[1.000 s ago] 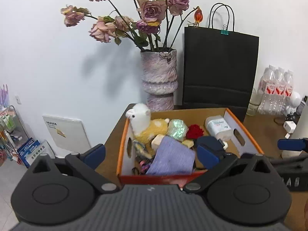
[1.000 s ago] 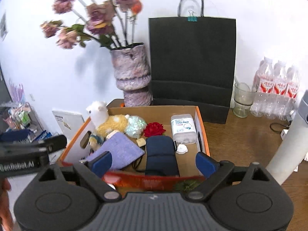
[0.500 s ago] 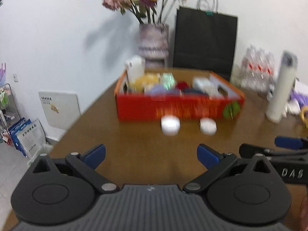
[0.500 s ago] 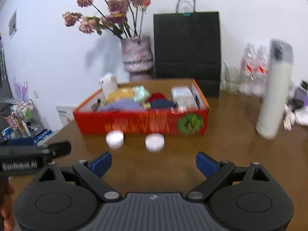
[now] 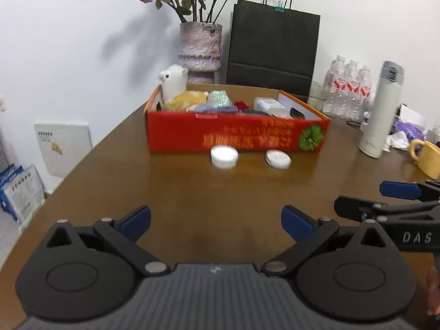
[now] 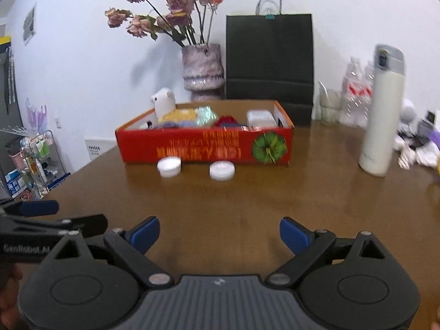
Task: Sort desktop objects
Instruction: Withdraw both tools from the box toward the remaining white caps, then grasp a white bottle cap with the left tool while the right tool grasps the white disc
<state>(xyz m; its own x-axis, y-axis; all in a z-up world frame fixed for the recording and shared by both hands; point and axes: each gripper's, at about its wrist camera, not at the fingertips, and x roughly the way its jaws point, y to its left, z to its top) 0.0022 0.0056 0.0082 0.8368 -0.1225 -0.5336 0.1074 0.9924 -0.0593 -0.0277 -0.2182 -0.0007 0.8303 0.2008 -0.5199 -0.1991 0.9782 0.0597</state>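
A: Brown worktop against a white wall. Red box of sorted items lies well ahead of both jaws; two white caps lie just before it.

B: Jaws?

A: Left gripper wide, empty. Right gripper empty, closing slightly.

B: Risk?

A: Low caps may skid when pinched. Earlier, both hovered over the box; now withdrawn, lower.

A: How many white round lids lie ahead of the tongs?
B: Two: one lid, another lid.
A: And further off?
B: One red box, one vase, one black bag, one flask.
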